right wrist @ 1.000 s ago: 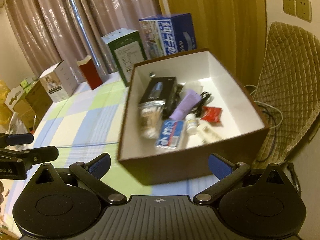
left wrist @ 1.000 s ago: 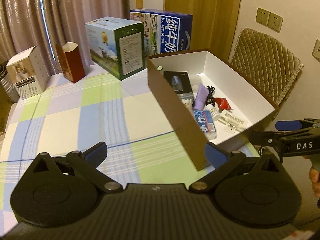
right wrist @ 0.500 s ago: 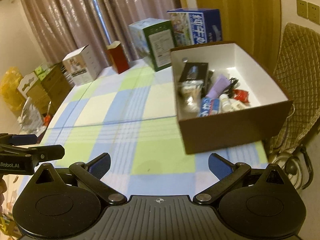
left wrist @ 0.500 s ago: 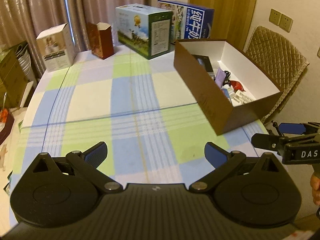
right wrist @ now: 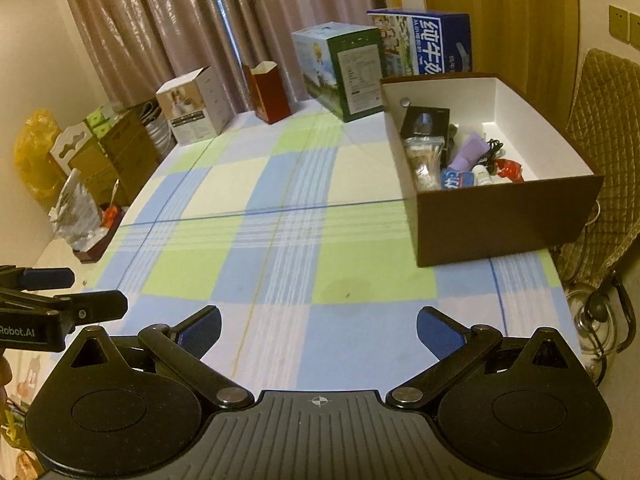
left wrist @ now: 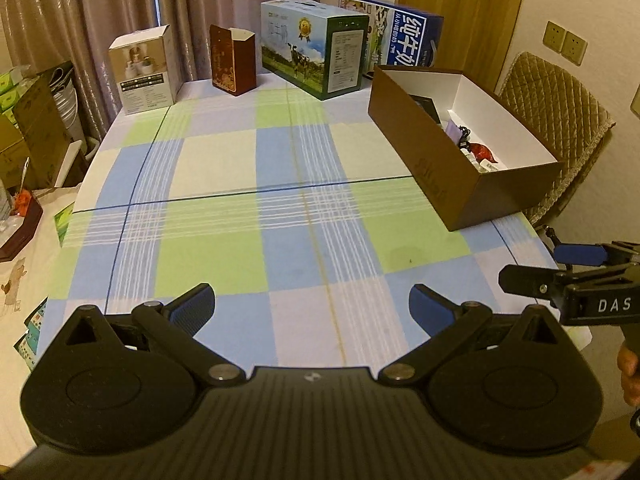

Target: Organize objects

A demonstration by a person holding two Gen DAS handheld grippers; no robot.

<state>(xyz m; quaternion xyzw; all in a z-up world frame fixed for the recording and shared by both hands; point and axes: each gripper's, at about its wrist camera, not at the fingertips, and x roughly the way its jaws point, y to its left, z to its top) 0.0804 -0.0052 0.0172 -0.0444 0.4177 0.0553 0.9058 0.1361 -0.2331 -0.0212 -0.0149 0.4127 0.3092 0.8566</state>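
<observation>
Brown cardboard box, white inside, open-topped: your landmark, set at the right edge of the tabletop, beside the quilted chair.

Contents, all inside the box along its left wall: black packet, bag of cotton swabs, purple tube, blue-and-white tube, small white bottle, black cable, red sachet. To my eye nothing loose lies on the checked cloth, so the sorting looks close to done.

Beyond the box, at the far edge: blue milk carton, green milk carton, dark red box, white box.

Left tool: jaws wide, empty, low over the near cloth, well apart from the box. Right tool: jaws wide, empty, likewise near you.

Hazards, as judgement:
- Box sits hard by the tabletop's edge; a nudge from your right tool on its near wall could push it toward the chair.
- Reaching in with wide jaws may snag the cable and drag the sachet or bottle with it.
- Your two tools sit just beside each other; crossing paths risks a knock.
</observation>
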